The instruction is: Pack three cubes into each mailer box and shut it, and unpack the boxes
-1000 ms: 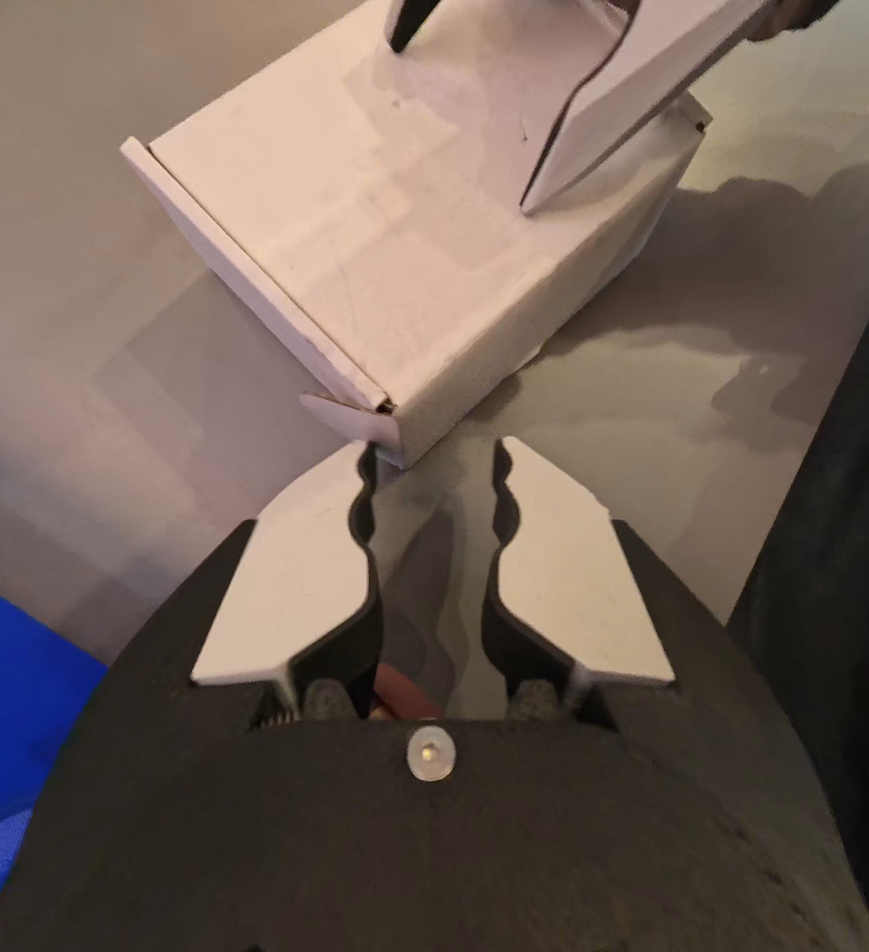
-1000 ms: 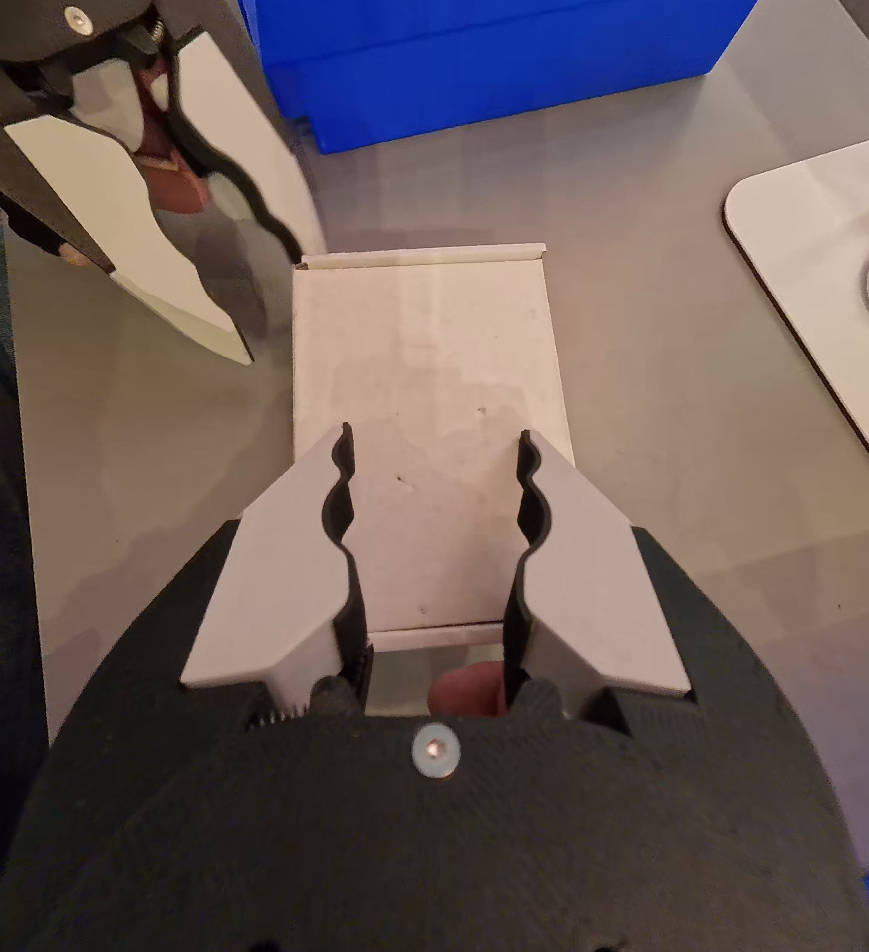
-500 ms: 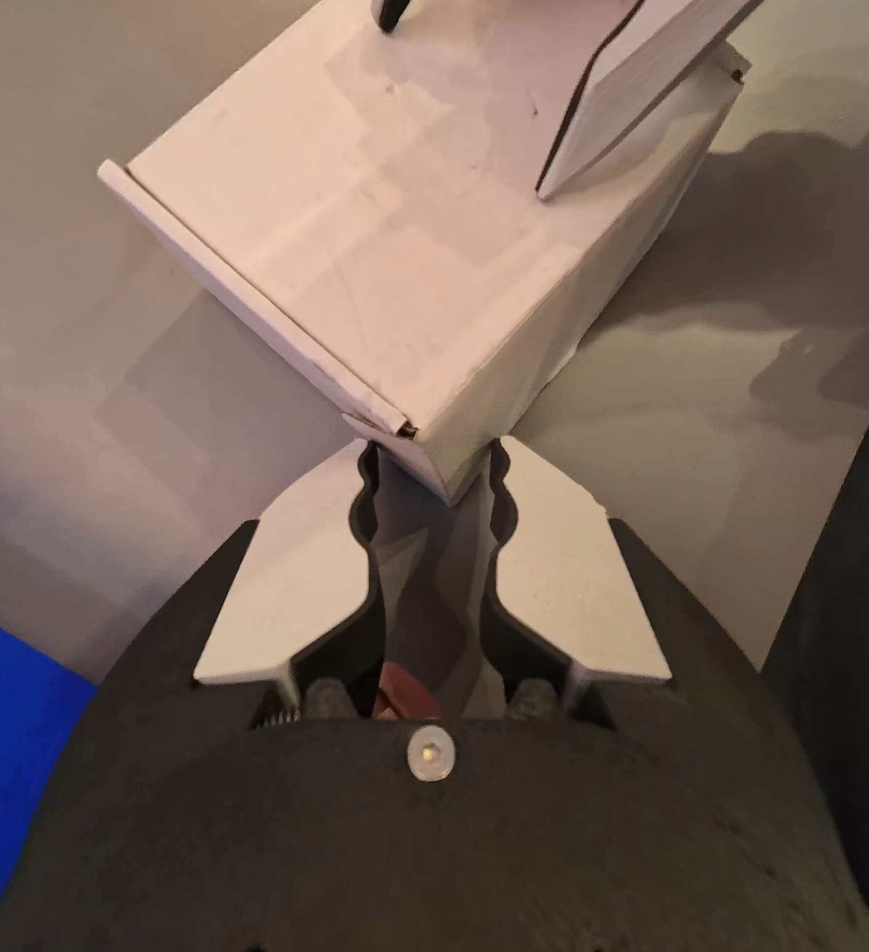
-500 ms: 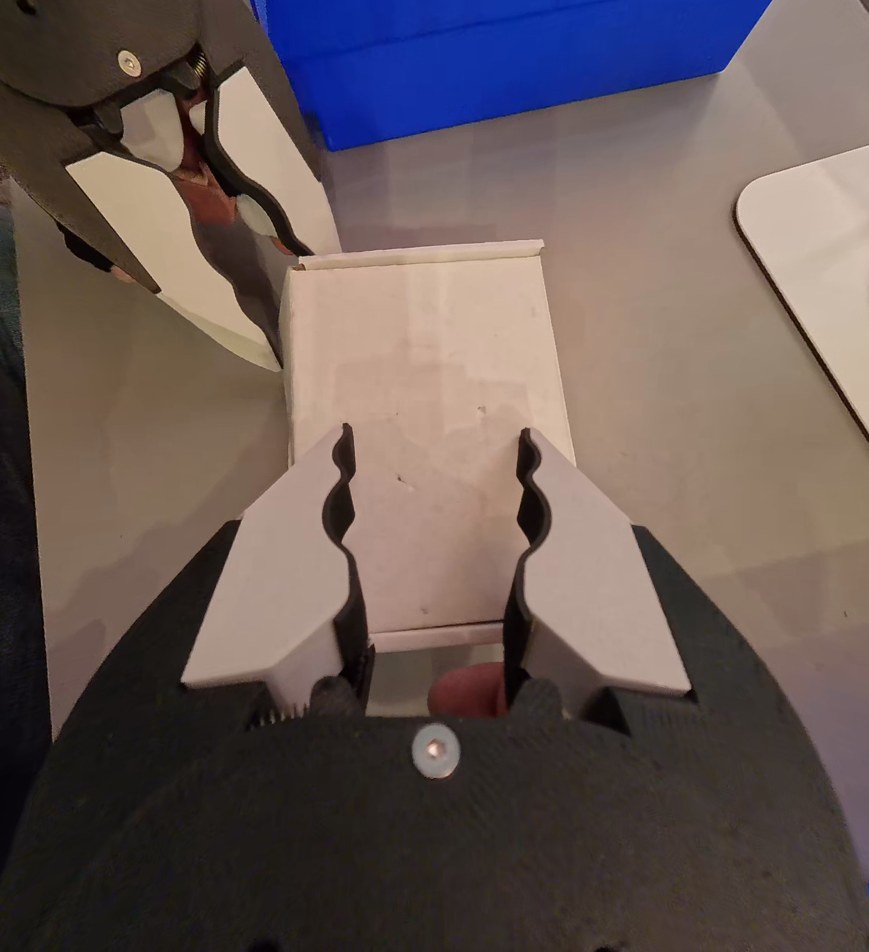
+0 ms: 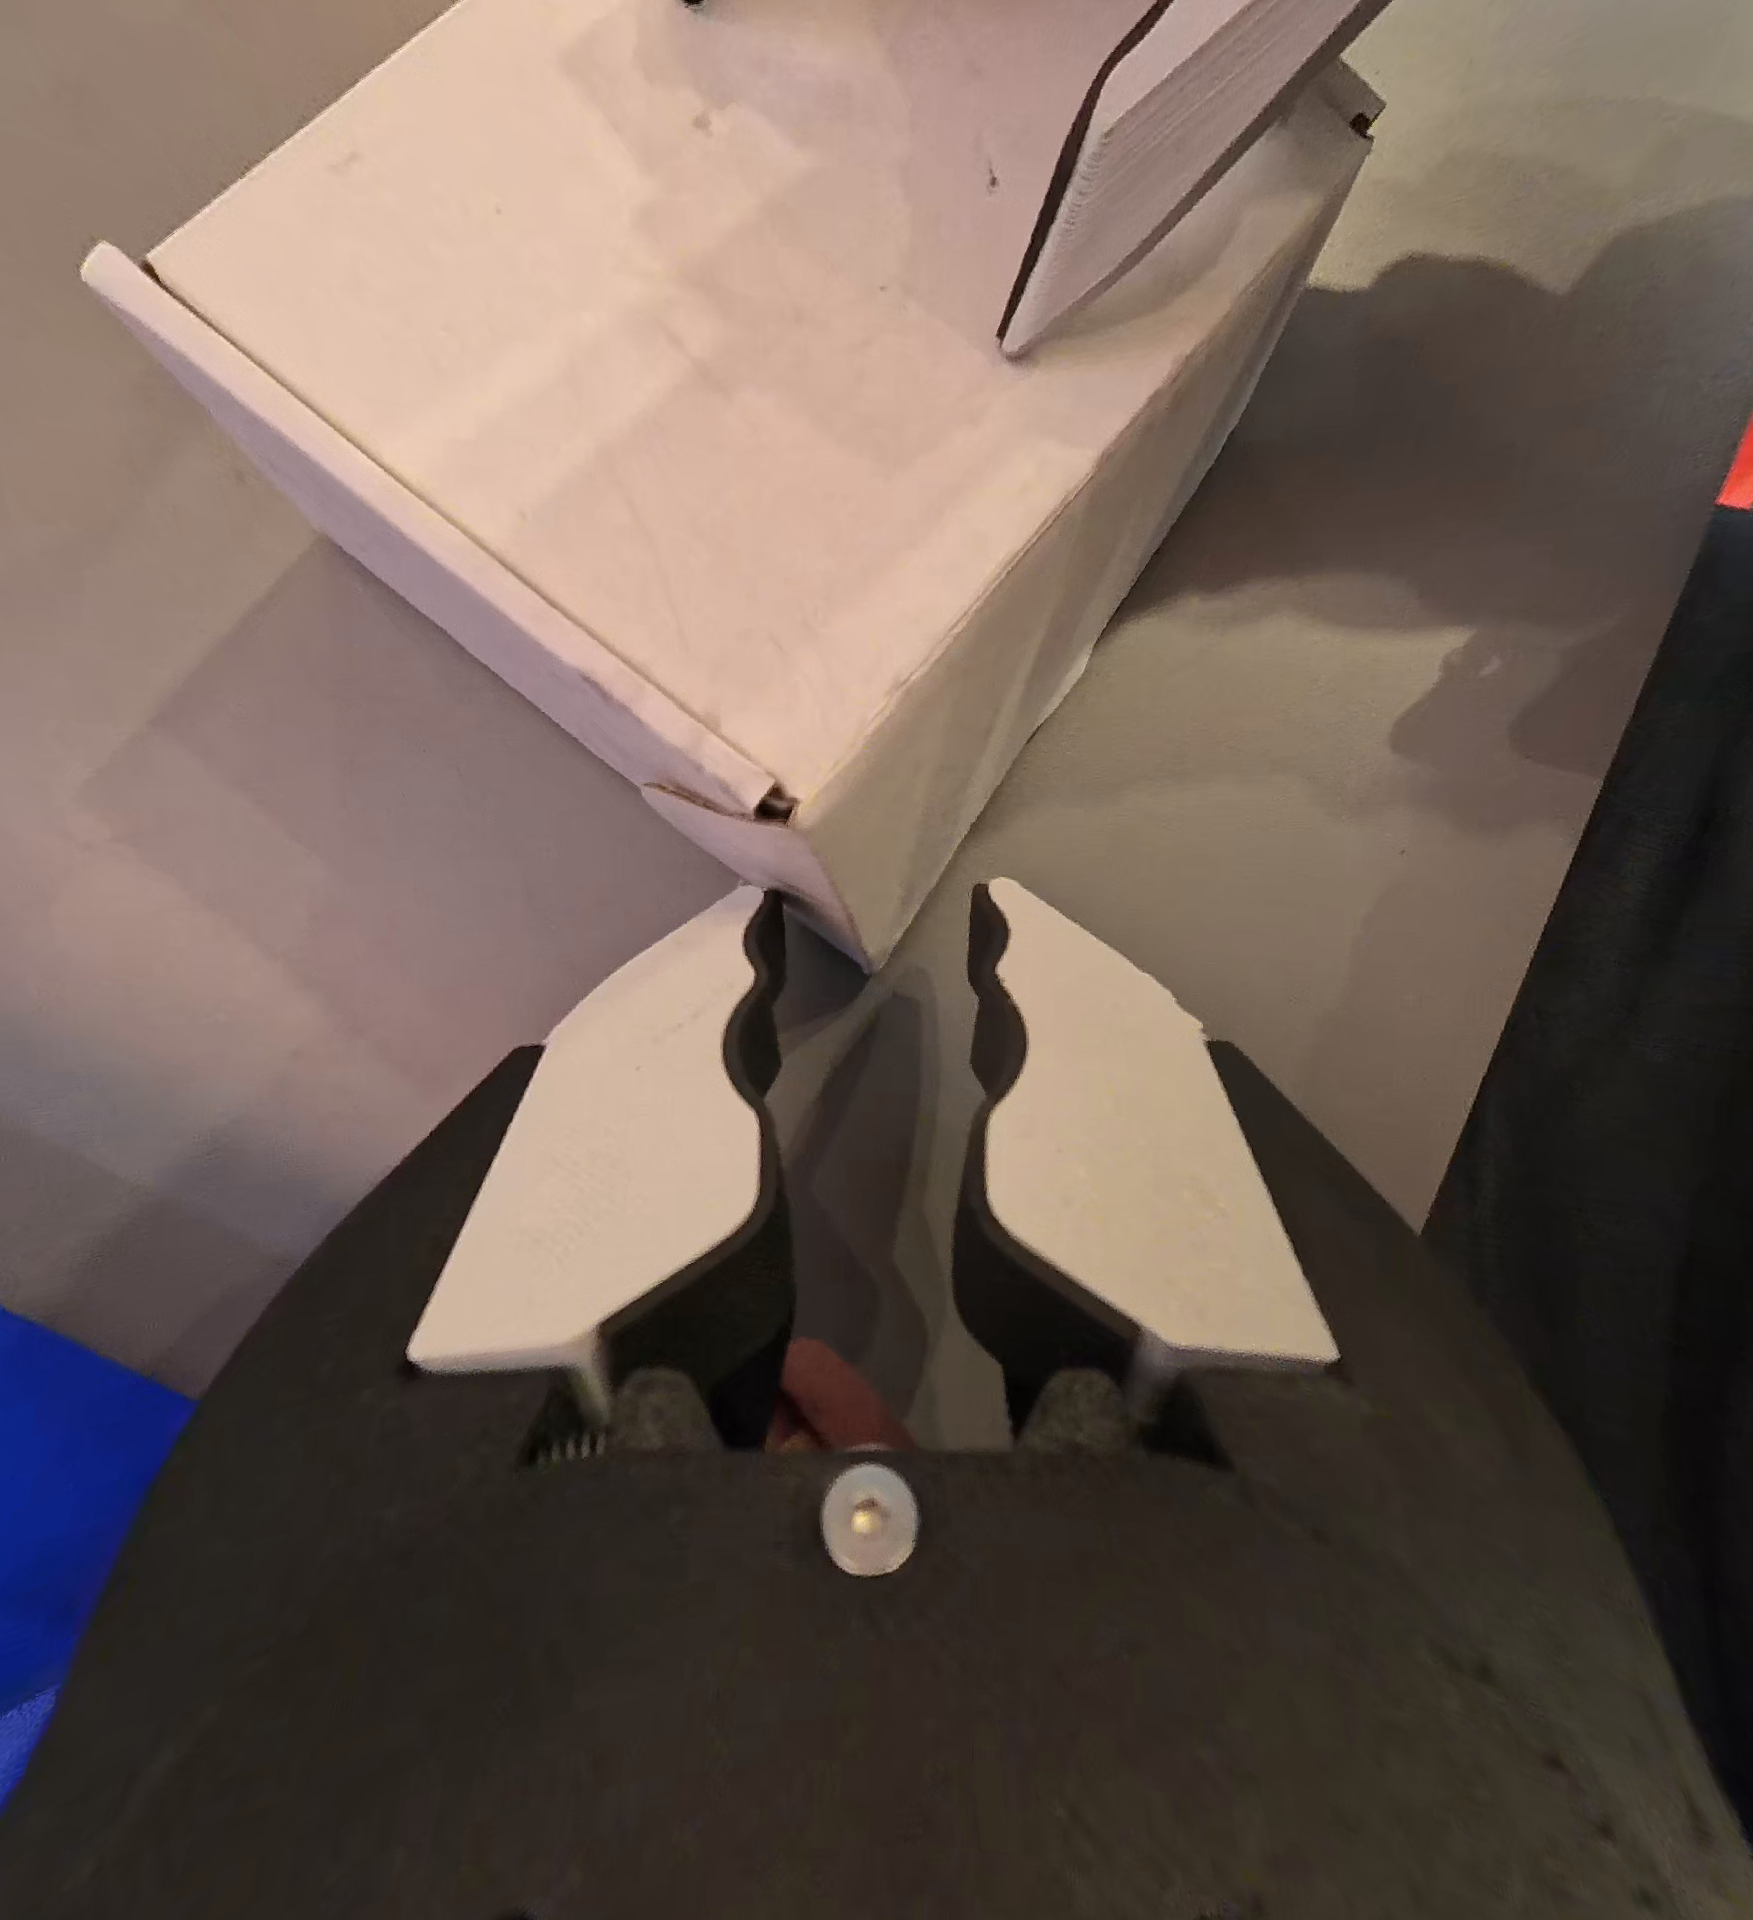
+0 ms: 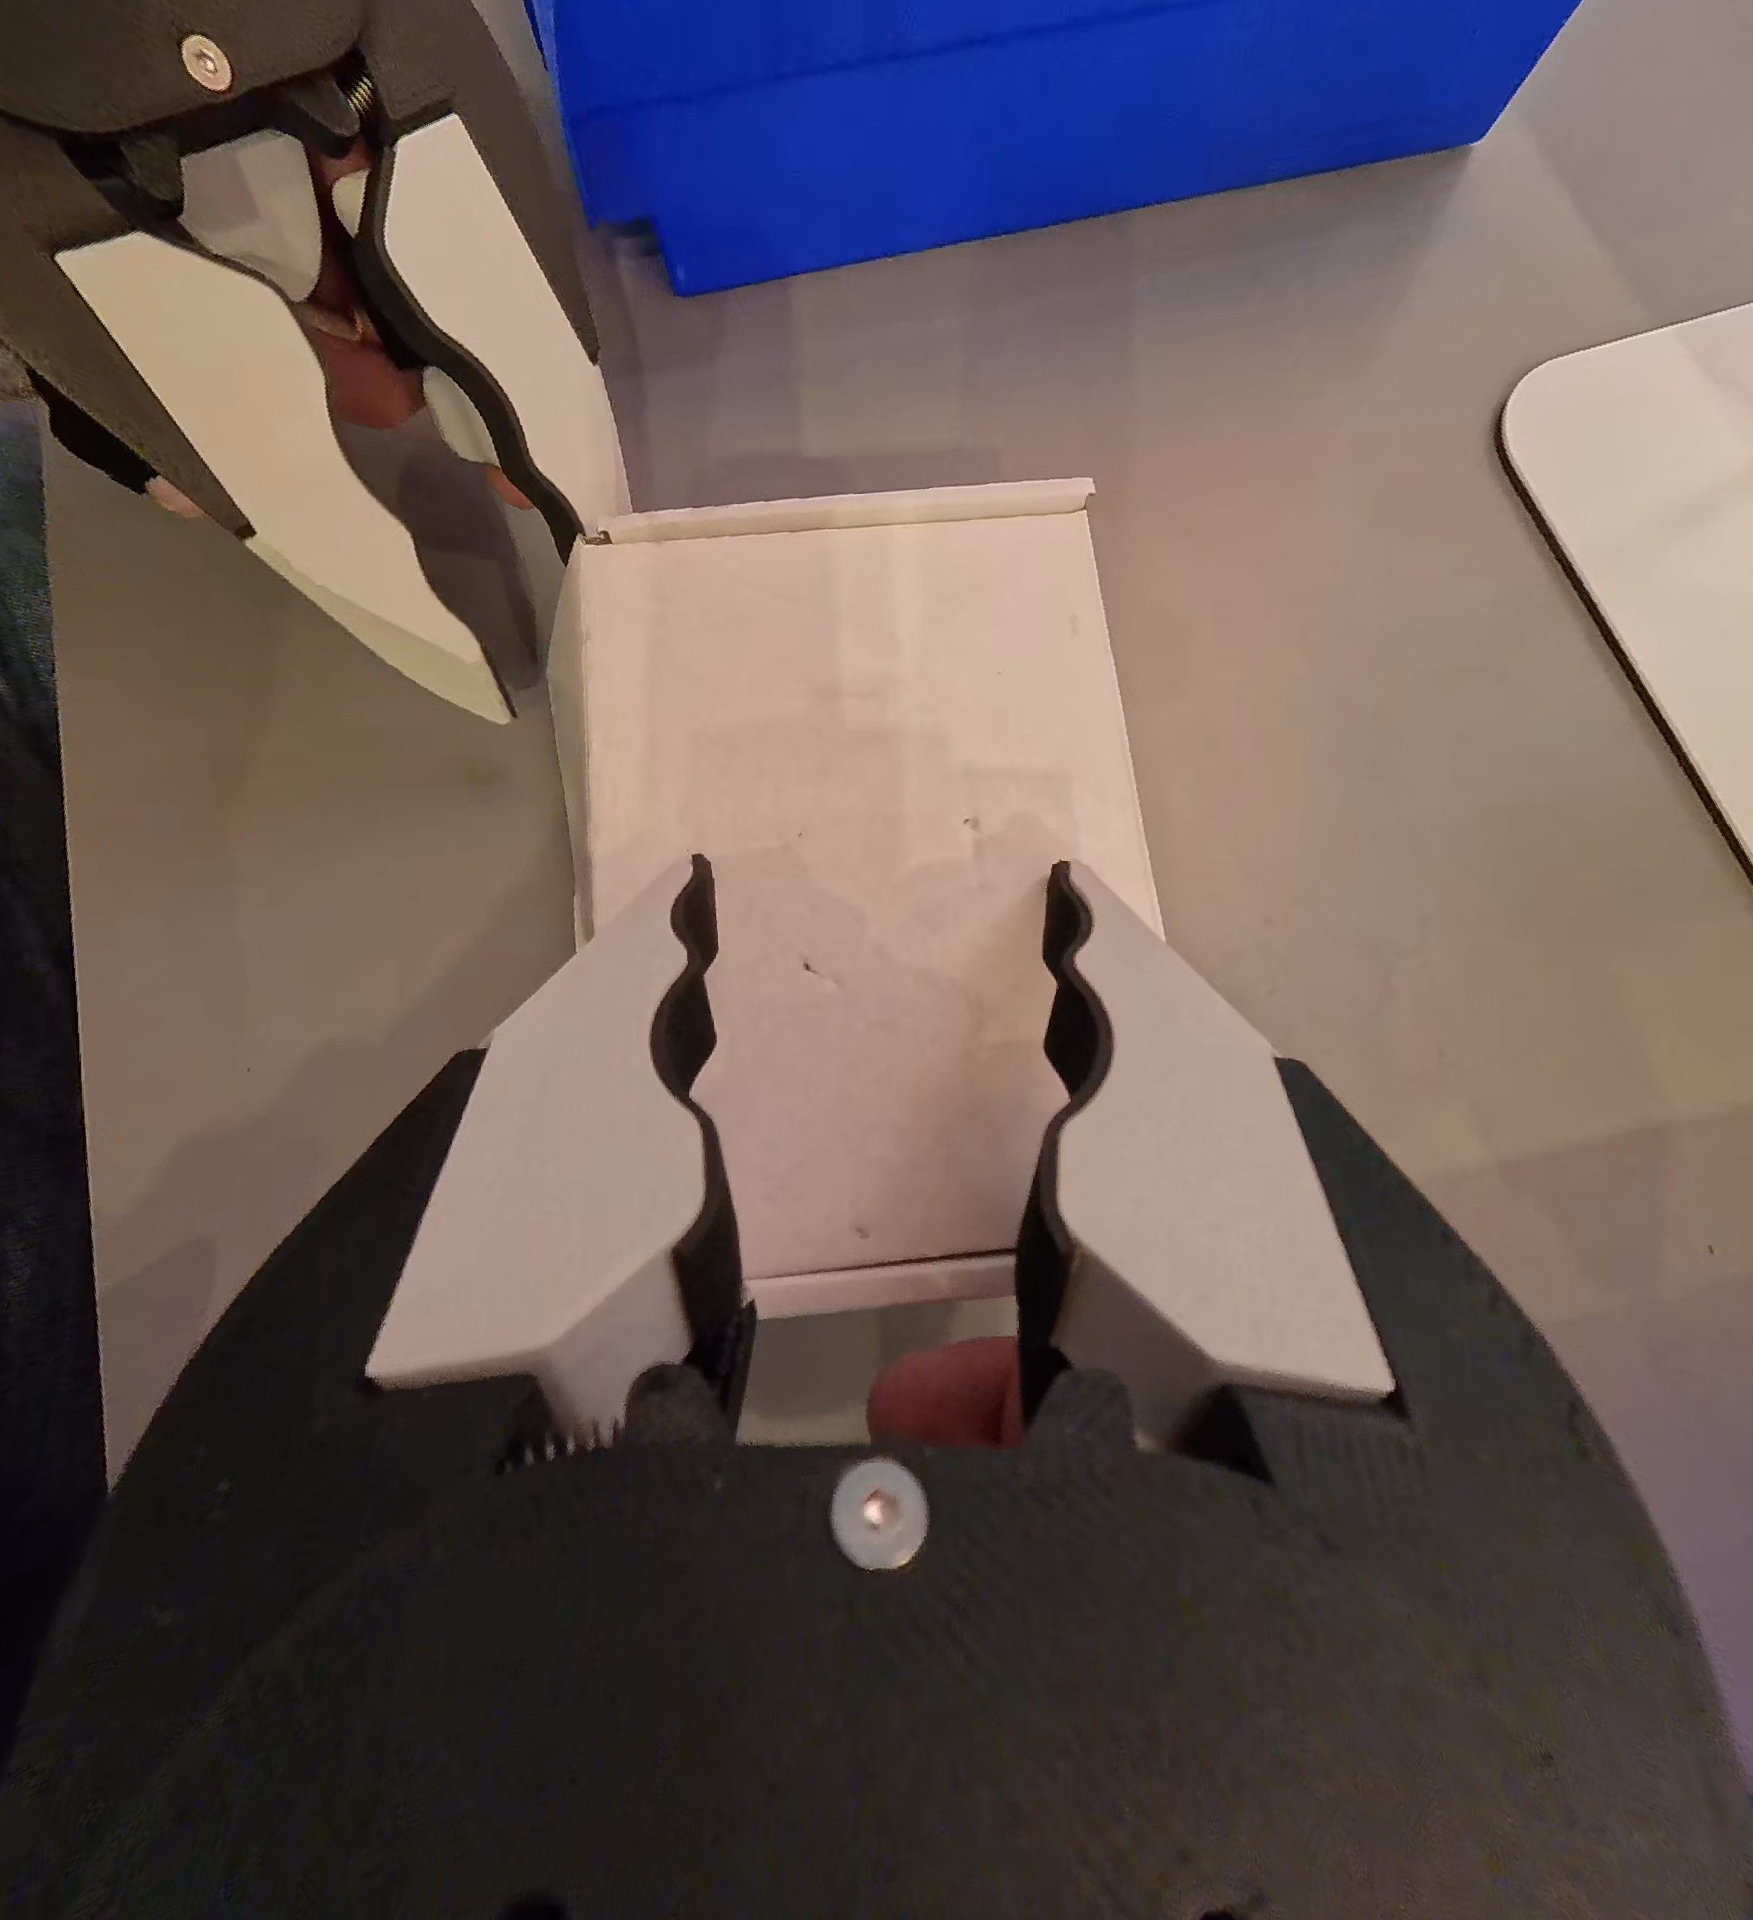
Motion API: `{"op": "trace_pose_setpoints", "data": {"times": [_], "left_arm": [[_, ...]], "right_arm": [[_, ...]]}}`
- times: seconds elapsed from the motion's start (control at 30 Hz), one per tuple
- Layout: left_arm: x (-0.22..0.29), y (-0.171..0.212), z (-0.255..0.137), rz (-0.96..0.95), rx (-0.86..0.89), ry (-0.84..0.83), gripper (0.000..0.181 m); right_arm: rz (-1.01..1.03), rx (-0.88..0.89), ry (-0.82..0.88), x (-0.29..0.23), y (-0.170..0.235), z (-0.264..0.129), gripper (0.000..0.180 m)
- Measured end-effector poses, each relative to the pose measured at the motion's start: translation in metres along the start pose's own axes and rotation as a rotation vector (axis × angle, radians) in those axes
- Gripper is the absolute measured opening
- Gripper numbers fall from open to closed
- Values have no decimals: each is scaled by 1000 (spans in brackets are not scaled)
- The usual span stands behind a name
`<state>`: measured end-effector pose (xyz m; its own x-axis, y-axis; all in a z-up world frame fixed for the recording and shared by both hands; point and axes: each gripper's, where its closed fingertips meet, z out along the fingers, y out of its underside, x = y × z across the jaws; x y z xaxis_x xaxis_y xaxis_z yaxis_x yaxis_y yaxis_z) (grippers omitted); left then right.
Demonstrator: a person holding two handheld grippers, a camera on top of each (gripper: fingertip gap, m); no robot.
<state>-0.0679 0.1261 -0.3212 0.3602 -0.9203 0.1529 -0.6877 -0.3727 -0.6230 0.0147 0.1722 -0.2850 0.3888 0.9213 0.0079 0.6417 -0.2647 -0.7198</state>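
A white mailer box [image 5: 664, 436] lies shut on the grey table, with its front flap edge to the left. My left gripper [image 5: 877, 904] is open, and the box's near bottom corner sits between its fingertips. My right gripper [image 6: 880, 868] is open over the box lid [image 6: 851, 727], with its tips above the middle of the lid. One of its fingers [image 5: 1163, 187] shows at the top of the left wrist view. The left gripper [image 6: 534, 623] shows at the box's far left corner in the right wrist view. No cubes are in view.
A blue bin [image 6: 955, 125] stands just behind the box. A white board [image 6: 1682, 571] lies at the right. Another blue thing [image 5: 20, 1455] is at the lower left. A person's dark clothing [image 5: 1682, 1247] fills the right edge.
My left gripper has moved in to the box's corner, which now sits between its tips. The right gripper and the box have stayed almost still.
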Motion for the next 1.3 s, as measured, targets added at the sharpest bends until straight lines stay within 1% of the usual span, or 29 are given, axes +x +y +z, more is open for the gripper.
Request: {"op": "trace_pose_setpoints", "data": {"times": [0.03,0.07,0.1,0.17,0.23,0.27,0.33,0.4,0.57,0.7,0.9,1.3], "left_arm": [[-1,0,-1,-6,3,-3,32],[-3,-1,-1,-13,11,-14,31],[-6,-4,-2,-12,32,-31,34],[-13,-5,-1,8,48,-84,47],[-13,-3,8,14,16,-77,61],[-14,-5,11,21,29,-78,67],[-15,-10,12,57,45,-82,63],[-17,-7,12,71,39,-82,51],[-9,-2,11,88,16,-29,45],[-2,1,9,39,-1,29,37],[14,6,4,-64,-15,151,36],[22,7,1,-107,-27,182,36]], "right_arm": [[-1,0,-3,0,0,0,63],[-6,0,-5,0,0,0,63],[-12,2,-6,0,0,0,63],[-20,7,-11,0,0,0,63],[-24,5,-18,1,0,0,63],[-27,6,-19,1,0,0,63],[-29,7,-20,1,0,0,63],[-32,7,-24,0,0,0,63],[-42,4,-46,-1,0,0,63],[-46,4,-53,-1,0,0,63],[-54,1,-60,-1,0,-1,63],[-56,3,-63,-1,0,0,63]]}}
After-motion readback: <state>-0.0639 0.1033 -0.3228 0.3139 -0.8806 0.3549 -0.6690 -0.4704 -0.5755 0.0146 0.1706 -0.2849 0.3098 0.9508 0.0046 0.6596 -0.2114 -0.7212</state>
